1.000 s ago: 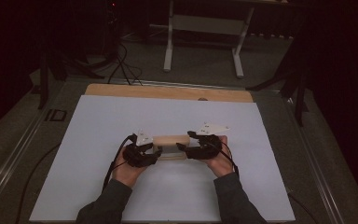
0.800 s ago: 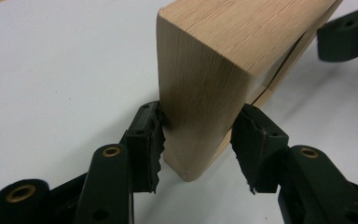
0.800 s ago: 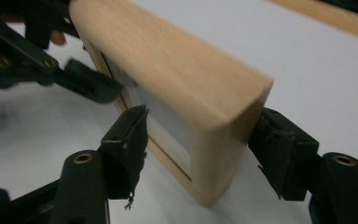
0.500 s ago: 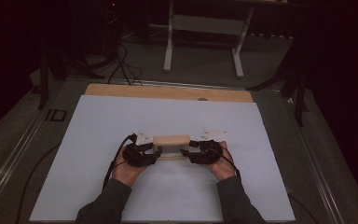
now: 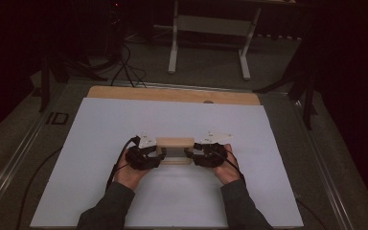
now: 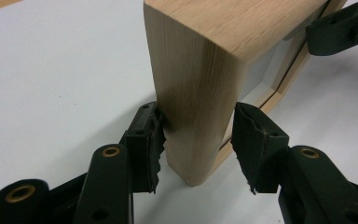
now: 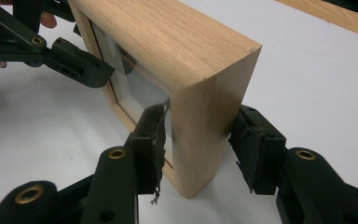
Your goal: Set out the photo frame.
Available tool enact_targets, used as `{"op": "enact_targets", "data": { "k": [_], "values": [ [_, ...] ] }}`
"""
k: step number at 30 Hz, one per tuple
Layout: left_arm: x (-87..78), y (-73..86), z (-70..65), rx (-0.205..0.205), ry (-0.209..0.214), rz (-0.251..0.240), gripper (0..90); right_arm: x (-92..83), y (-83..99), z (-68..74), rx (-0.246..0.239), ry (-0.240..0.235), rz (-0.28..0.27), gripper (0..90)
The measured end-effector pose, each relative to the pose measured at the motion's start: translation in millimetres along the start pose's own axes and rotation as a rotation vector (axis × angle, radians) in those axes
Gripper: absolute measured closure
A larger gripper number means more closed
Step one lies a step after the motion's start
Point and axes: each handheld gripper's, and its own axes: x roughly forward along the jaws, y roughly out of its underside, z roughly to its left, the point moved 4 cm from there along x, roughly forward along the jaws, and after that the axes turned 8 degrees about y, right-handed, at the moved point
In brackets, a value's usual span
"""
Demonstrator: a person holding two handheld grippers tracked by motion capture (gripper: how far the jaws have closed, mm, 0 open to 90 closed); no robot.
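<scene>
The wooden frame stands upright on one long edge near the middle of the white surface, its glass pane set back inside the wood and facing the person. Each short end of it sits between the jaws of one tool.

The left tool straddles the left end of the frame at about half its spread. In the left gripper view the left-hand pad touches the wood's face, while the right-hand pad stands just off the recessed side, with a slim gap showing, so this is not yet a firm clamp.

The right tool takes the opposite end. Its jaws have just been closing with the frame's end between them, and in the right gripper view both pads now lie against the wood, one on the pane side and one on the plain back.

In the high view the person's left hand and right hand hold the tools low over the surface, forearms coming in from the near edge, with a black cable looping from the left tool.

Beyond the white sheet a strip of bare wooden board runs along the far edge, and past it a pale metal stand rises from the dark floor. Nothing lies close around the frame.
</scene>
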Motion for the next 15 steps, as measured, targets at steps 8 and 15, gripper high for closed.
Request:
{"op": "enact_targets", "data": {
  "k": [8,15],
  "values": [
    [0.4,-1.5,6.1,-0.019,0.003,-0.004,53.0,5.3,-4.0,-1.1,0.005,0.008,0.005,55.0],
    [3.6,-6.2,10.1,-0.030,-0.010,0.003,52.4,10.3,-6.9,-5.3,0.028,0.013,0.005,54.8]
  ]
}}
